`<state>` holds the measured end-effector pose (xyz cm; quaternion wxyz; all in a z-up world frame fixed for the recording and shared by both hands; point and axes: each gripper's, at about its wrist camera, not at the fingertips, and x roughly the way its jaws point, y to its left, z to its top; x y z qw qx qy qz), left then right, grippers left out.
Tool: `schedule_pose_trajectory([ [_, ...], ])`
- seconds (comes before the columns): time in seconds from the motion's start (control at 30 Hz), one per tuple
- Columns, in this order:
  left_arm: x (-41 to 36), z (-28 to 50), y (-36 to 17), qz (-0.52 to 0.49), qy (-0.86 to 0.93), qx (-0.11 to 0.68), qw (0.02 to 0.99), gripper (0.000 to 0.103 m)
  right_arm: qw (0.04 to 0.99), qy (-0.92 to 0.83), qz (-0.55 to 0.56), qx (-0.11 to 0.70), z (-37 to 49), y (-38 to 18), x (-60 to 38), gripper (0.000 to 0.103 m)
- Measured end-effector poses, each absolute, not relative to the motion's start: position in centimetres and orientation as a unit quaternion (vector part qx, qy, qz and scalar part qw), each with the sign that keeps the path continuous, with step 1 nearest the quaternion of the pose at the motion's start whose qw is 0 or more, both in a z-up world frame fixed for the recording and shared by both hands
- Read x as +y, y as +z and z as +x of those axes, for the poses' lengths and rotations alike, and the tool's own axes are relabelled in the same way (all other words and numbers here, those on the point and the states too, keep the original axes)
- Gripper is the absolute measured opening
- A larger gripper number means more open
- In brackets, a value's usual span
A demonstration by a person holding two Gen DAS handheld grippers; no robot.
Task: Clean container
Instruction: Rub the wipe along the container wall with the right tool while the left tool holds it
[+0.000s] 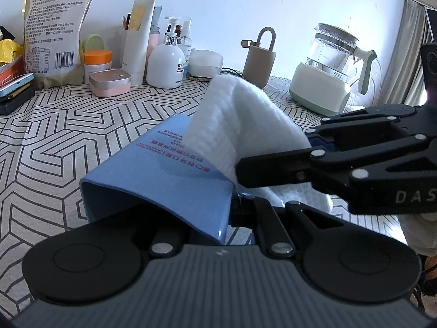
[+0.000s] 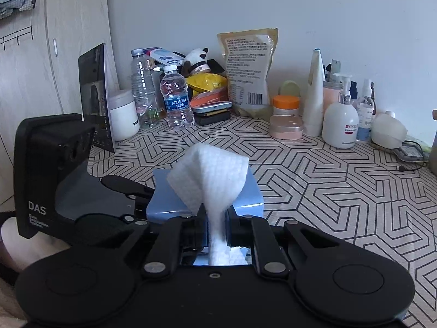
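Observation:
A blue square container (image 1: 164,169) with red print lies on its side in my left gripper (image 1: 215,218), which is shut on its rim wall, one finger inside the opening. My right gripper (image 1: 245,172) comes in from the right and is shut on a white cloth (image 1: 240,114) that rests against the container's upper side. In the right wrist view the cloth (image 2: 210,175) fans out ahead of my right gripper (image 2: 217,221) over the blue container (image 2: 251,199). The left gripper's body (image 2: 54,169) shows at the left.
A patterned tablecloth (image 1: 68,125) covers the table. Along the back wall stand a food pouch (image 1: 54,24), lotion bottles (image 1: 165,63), jars (image 1: 97,64), a pink case (image 1: 109,82), a beige flask (image 1: 259,60) and a kettle (image 1: 327,73). Water bottles (image 2: 176,101) and a tablet (image 2: 95,95) stand at the back left.

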<state>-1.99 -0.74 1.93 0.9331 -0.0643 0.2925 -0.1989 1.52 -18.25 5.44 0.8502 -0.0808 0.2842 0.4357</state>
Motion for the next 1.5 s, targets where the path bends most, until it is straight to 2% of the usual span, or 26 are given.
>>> schedule_pose_trajectory([
  [0.27, -0.7, -2.0, 1.9, -0.063, -0.198, 0.293, 0.933, 0.006, 0.866, 0.391, -0.112, 0.290, 2.4, 4.4, -18.1, 0.016],
  [0.63, -0.7, -2.0, 1.9, -0.060, -0.203, 0.293, 0.933, 0.006, 0.856, 0.409, -0.043, 0.312, 3.3, 3.8, -19.4, 0.020],
  [1.3, -0.6, -2.0, 1.8, -0.061, -0.199, 0.295, 0.932, 0.007, 0.854, 0.411, -0.015, 0.320, 4.8, 3.1, -20.2, 0.022],
  [1.4, -0.8, -2.0, 1.8, -0.054, -0.197, 0.295, 0.933, 0.007, 0.844, 0.423, 0.023, 0.327, 5.4, 3.7, -21.0, 0.022],
  [1.5, -0.7, -2.0, 1.8, -0.058, -0.198, 0.295, 0.933, 0.007, 0.843, 0.428, 0.029, 0.325, 5.5, 4.1, -21.2, 0.025],
])
